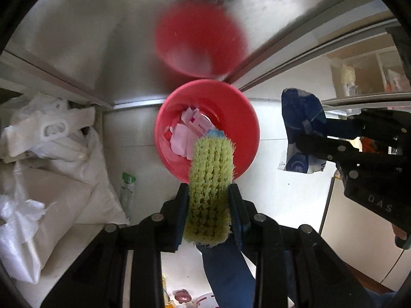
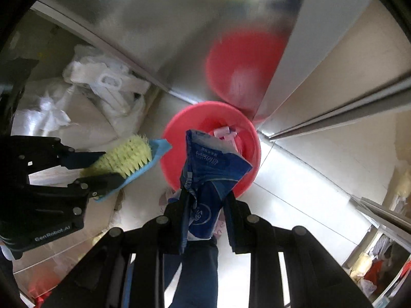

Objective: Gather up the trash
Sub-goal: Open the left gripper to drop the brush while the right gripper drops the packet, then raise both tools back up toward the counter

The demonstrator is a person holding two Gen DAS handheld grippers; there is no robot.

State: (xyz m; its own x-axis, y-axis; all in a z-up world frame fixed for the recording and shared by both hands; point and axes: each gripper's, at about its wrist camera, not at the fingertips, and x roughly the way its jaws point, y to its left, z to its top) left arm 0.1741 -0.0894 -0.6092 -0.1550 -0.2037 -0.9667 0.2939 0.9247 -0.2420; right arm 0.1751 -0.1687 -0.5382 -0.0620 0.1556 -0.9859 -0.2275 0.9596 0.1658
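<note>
While your left gripper (image 1: 208, 200) clamps a scrub brush (image 1: 210, 187) between its fingers, closed to the width of the brush body, your right gripper (image 2: 205, 205) pinches a crumpled wrapper (image 2: 209, 177), its fingers nearly together on the thin foil.

Brush: pale yellow-green bristles, stiff and dense, on a light blue plastic back; bristles face the left wrist camera, tip reaching over the bucket rim.

Wrapper: glossy blue and white, creased, hanging limp above the near edge of the bucket (image 2: 246, 138).

Bucket: round, smooth red plastic, standing on the floor (image 2: 295, 192), already holding pink and white scraps of paper (image 1: 186, 138). Its blurred red reflection shows in the brushed steel panel (image 1: 102, 38) just behind it.

Floor: pale glossy tile. White woven sacks (image 1: 46, 179) and plastic bags are heaped to the left, a clear bottle with a green cap (image 1: 127, 187) beside them.
</note>
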